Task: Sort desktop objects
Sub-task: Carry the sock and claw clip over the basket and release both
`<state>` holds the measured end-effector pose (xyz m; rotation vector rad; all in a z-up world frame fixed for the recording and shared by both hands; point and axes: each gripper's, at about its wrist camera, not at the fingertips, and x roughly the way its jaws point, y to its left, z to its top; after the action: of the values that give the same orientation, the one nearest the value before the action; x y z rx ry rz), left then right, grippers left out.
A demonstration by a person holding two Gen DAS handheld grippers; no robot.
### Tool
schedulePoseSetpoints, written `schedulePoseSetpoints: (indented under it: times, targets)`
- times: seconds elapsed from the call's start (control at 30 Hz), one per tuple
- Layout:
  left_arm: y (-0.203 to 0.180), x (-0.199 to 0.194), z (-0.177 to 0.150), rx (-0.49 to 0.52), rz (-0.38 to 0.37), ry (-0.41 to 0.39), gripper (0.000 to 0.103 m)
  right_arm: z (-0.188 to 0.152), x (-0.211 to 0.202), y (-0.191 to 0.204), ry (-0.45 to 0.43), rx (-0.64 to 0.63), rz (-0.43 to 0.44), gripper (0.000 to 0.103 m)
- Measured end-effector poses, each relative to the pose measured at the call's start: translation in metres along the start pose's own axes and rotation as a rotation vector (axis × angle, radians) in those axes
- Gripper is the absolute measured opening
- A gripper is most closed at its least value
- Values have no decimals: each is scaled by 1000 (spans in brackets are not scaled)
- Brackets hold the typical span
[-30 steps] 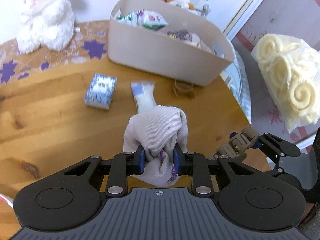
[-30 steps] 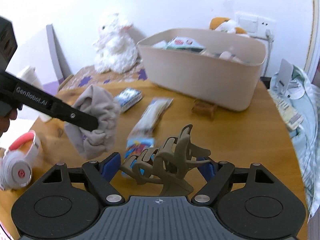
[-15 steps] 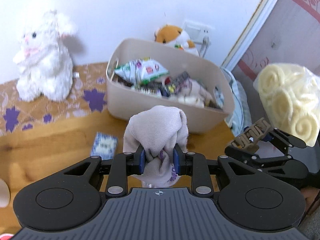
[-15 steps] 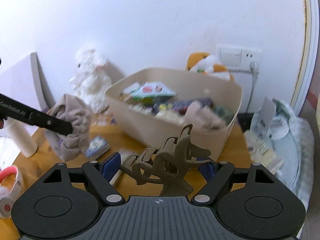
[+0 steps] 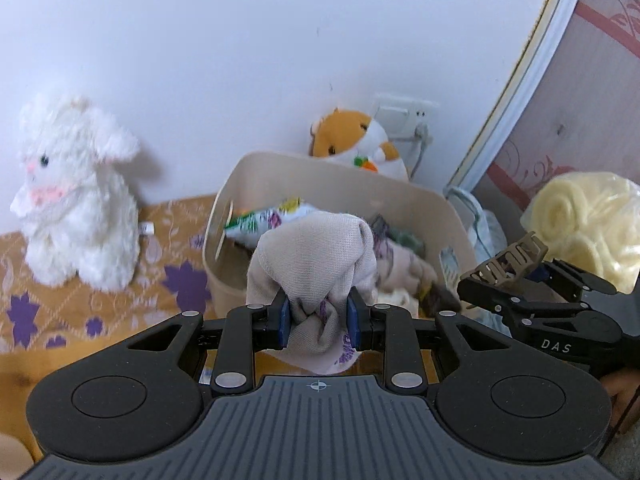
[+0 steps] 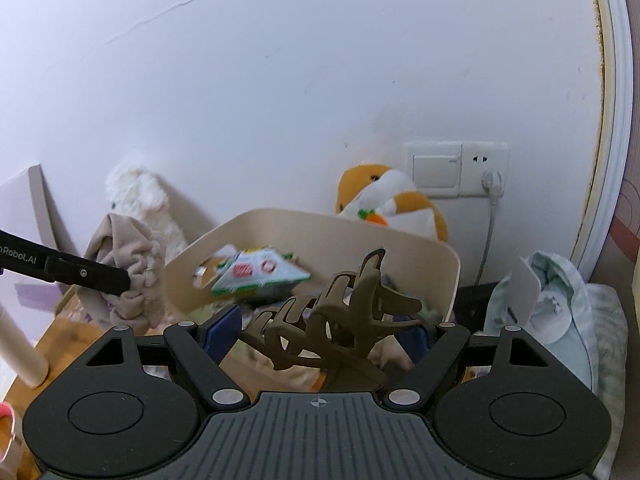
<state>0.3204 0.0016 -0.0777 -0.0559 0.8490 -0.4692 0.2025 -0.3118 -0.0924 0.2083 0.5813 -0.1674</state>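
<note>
My left gripper [image 5: 318, 322] is shut on a bunched beige cloth [image 5: 316, 260] and holds it in the air at the near wall of the beige storage bin [image 5: 224, 284]. The cloth also shows in the right wrist view [image 6: 128, 276], left of the bin [image 6: 400, 240]. My right gripper [image 6: 320, 330] is shut on a brown hair claw clip [image 6: 340, 320], held above the bin's near right side. The clip and gripper also show at the right of the left wrist view [image 5: 508, 260]. The bin holds snack packets [image 6: 256, 276] and several other items.
A white plush rabbit [image 5: 72, 196] sits left of the bin on a patterned cloth. An orange and white plush hamster [image 6: 392, 200] is behind the bin by a wall socket [image 6: 456, 168]. A bag of pale rolls [image 5: 588, 224] is at the right. Bedding [image 6: 560, 312] lies right of the table.
Both grippers have risen and moved forward from over the tabletop to the bin, still holding the cloth and the clip. The items on the table have dropped out of view.
</note>
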Motion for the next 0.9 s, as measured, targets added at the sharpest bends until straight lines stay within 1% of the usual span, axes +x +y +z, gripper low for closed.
schedulePoseSetpoints:
  times: [0.23,0.37,0.43,0.5,0.63,0.8,0.9]
  targets:
    - [-9,29,27,-5,17,-24,27,21,25,-10,-26,-8,0,81]
    - [-21,50,36,2,22,-41,27,30,43,-11,-17,-34,6,81]
    - [-27,61,41,12,39,-52,27,34,54,-11,-6,-53,4,81]
    - [-31,74,43,18,47,-39,27,37,65,-12,7,-69,1,81]
    - [-35,97,46,32,66,-12,27,38,87,-15,68,-98,-11,81]
    - [-34,111,41,55,87,23,28,33,102,-16,100,-128,-9,81]
    - [-33,114,39,71,99,24,36,29,108,-16,128,-137,-6,81]
